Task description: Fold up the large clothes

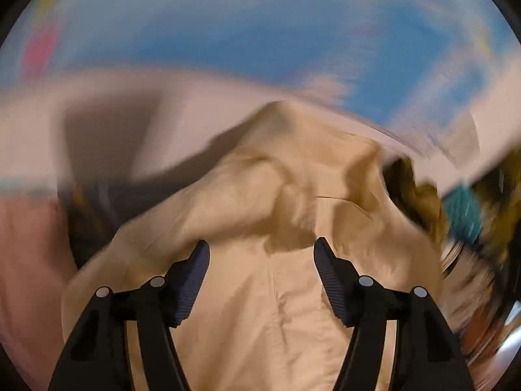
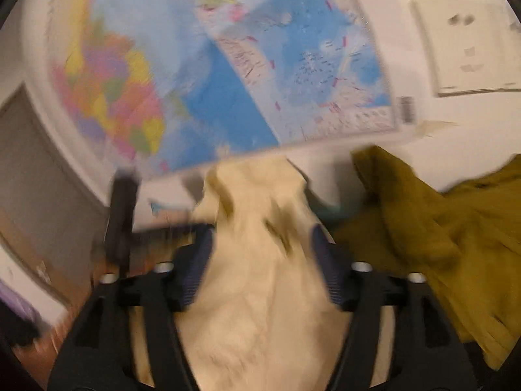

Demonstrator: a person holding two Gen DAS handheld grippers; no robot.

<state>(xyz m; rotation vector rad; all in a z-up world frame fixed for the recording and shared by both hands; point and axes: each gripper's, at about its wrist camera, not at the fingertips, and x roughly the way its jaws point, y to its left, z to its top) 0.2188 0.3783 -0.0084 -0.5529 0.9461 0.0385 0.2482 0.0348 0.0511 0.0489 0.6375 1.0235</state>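
A large tan garment (image 1: 280,195) lies crumpled and bunched right in front of my left gripper (image 1: 261,246). The left gripper's jaws stand wide apart with the cloth behind and below them; nothing is pinched between them. The same pale tan garment (image 2: 260,260) fills the gap of my right gripper (image 2: 262,234), whose jaws also stand apart on either side of the heaped cloth. Both views are blurred by motion.
An olive-green garment (image 2: 439,228) lies heaped at the right, also showing in the left wrist view (image 1: 420,195). A blue wall map (image 2: 260,75) hangs on the white wall behind. A white wall panel (image 2: 469,45) is at upper right. A dark upright object (image 2: 122,215) stands at the left.
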